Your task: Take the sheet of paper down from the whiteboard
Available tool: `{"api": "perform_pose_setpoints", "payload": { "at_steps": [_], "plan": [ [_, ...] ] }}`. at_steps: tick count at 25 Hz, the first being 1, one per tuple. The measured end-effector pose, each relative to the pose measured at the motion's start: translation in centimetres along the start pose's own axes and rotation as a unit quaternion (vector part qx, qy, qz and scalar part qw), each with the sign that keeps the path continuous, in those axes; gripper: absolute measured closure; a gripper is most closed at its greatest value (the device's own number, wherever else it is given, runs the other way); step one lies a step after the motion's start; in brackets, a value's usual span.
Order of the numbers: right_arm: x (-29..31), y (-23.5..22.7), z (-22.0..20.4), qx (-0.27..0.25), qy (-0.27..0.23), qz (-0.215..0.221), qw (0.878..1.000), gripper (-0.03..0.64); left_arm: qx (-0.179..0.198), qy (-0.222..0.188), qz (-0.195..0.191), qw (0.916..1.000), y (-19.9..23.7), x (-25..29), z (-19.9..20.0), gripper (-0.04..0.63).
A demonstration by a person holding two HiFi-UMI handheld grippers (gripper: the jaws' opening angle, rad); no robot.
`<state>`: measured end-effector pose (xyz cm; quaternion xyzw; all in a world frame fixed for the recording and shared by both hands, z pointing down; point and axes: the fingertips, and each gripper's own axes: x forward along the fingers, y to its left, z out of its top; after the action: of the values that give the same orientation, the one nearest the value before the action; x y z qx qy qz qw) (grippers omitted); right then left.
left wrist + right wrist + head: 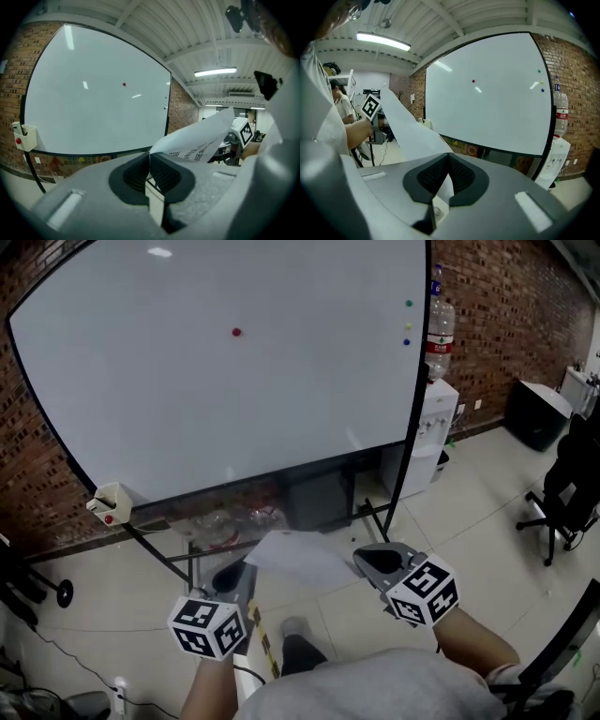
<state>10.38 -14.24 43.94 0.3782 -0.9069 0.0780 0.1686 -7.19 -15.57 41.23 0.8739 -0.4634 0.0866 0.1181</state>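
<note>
**Q:** While both grippers sit low in the head view, where is the sheet of paper (298, 559)?

**A:** It is off the whiteboard (216, 362). It is held between the two grippers in the lower centre of the frame, below the board's bottom edge and in front of its stand. The left gripper view shows lines of print on one face.

**Q:** How do the jaws stand?

**A:** The left gripper (149, 161) has its jaws pressed together on one edge of the sheet, and the paper rises from between the pads toward the right of that view. The right gripper (447, 164) is clamped the same way on the opposite edge, with the paper running up and to the left of its view.

**Q:** What else shows on and around the board?

**A:** A red magnet (236, 332) sits near the upper centre, and three small magnets (407, 325) form a column near the right edge. A water dispenser (433, 423) stands at the board's right end, against a brick wall (497, 324)
</note>
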Motion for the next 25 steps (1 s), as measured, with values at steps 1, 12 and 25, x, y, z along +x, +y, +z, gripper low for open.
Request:
{"api": "perform_pose_setpoints", "payload": {
  "at_steps": [1, 12, 25],
  "plan": [
    [-1.3, 0.7, -0.5, 0.002, 0.0, 0.005, 1.0, 0.615, -0.001, 0.001, 0.0, 1.0, -1.6, -0.8, -0.4, 0.592],
    [-9.7, 6.8, -0.4, 0.025, -0.016, 0.044, 0.999, 0.617, 0.007, 0.0, 0.008, 0.9999, -10.0, -8.1, 0.1, 0.592],
    [-12.6, 15.4, -0.1, 0.035, -0.023, 0.025, 0.999, 0.617, 0.017, 0.002, -0.034, 0.9993, -12.1, -16.4, -1.7, 0.592]
  ]
}}
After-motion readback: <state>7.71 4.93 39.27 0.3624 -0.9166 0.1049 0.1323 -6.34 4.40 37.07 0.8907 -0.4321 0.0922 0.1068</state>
